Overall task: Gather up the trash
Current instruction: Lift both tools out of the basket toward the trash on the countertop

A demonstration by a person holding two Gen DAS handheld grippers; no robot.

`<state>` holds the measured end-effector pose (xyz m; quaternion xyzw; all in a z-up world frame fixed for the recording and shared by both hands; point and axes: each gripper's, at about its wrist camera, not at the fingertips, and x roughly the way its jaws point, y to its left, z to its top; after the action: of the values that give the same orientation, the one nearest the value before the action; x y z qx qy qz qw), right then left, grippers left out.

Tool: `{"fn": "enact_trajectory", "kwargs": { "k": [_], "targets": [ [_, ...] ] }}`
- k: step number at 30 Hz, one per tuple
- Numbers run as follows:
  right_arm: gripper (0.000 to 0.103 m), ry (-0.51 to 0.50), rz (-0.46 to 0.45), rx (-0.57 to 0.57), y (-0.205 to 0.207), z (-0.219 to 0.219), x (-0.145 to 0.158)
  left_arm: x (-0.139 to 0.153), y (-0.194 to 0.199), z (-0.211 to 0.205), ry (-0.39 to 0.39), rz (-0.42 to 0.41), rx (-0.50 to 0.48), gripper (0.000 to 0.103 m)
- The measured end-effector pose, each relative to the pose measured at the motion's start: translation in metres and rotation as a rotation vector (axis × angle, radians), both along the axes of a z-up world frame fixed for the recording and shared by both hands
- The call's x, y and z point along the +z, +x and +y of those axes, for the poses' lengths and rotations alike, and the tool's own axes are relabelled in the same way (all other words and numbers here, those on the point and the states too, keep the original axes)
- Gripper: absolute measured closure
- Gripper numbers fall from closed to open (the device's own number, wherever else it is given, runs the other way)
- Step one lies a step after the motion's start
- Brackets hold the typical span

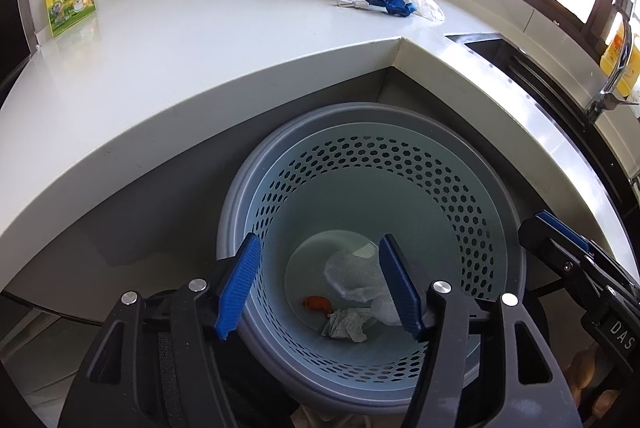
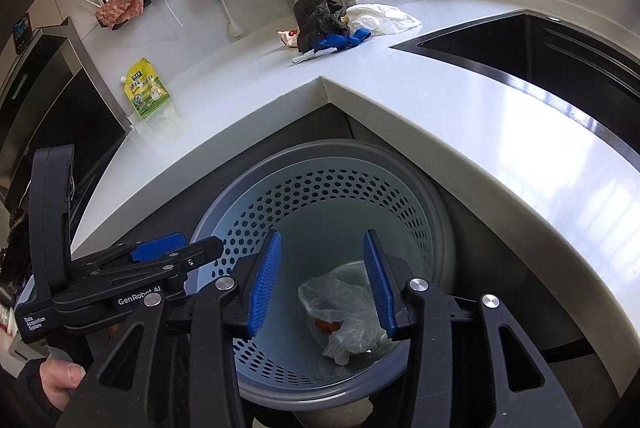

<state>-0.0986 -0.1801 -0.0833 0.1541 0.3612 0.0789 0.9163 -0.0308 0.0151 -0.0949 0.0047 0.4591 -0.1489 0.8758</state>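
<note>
Both grippers hang tilted down over the perforated bin (image 1: 460,188) tucked in the counter's (image 1: 200,68) corner. Left gripper (image 1: 320,288) and right gripper (image 2: 320,280) stand released, jaws apart, nothing between the pads. Trash lies on the bin floor: a clear plastic bag (image 2: 340,304), crumpled paper (image 1: 346,324) and a small orange scrap (image 1: 318,303), half hidden under the bag in the right view. A hand (image 2: 60,384) shows only at that view's edge.

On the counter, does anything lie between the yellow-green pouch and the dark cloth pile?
No. Between the pouch and the dark cloth the countertop is bare, clearest in the right wrist view.
</note>
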Motion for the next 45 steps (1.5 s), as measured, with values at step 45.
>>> {"fn": "enact_trajectory", "kwargs": {
  "k": [45],
  "targets": [
    [0.033, -0.127, -0.084, -0.014, 0.185, -0.077, 0.097, 0.095, 0.163, -0.053, -0.033, -0.206, 0.074, 0.017]
  ]
}}
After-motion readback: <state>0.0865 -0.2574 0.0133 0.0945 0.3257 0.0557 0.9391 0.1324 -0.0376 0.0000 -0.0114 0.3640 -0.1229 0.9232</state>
